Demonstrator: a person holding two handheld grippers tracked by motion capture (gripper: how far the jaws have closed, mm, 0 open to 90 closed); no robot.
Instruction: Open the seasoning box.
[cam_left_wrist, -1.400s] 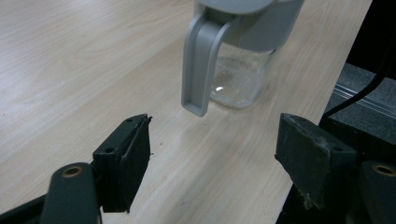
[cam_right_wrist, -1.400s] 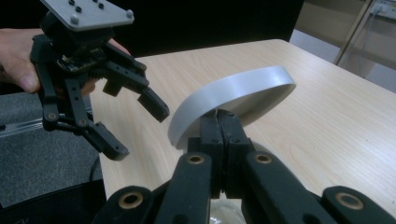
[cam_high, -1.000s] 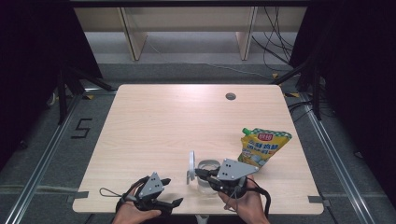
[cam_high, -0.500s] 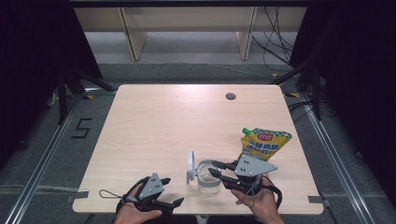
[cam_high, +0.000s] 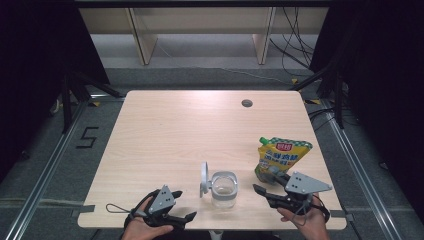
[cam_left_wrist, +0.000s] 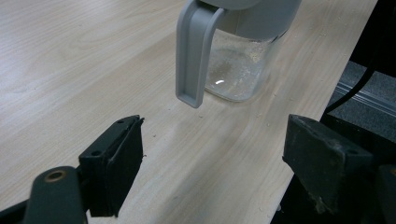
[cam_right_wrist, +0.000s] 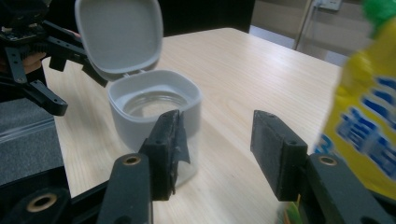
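My right gripper (cam_high: 260, 190) is just opening, nothing between its jaws, beside the jar (cam_high: 223, 189) (lid (cam_high: 204, 177) standing up). My left gripper (cam_high: 186, 209) is resting open near the table (cam_high: 165, 135) edge.

clear glossy glass jar (cam_high: 223, 189), matt grey plastic lid (cam_right_wrist: 119, 33); glossy pouch (cam_high: 280, 157); pale matt woodgrain table (cam_high: 185, 130).

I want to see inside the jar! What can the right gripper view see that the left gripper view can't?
The right gripper view alone gives the jar's open mouth, the inside of its flipped-up lid, the yellow pouch and the left gripper beyond. The left gripper view alone gives the lid's edge from outside and crumbs on the table. Both show the clear jar standing on the table between open jaws, with nothing between them.
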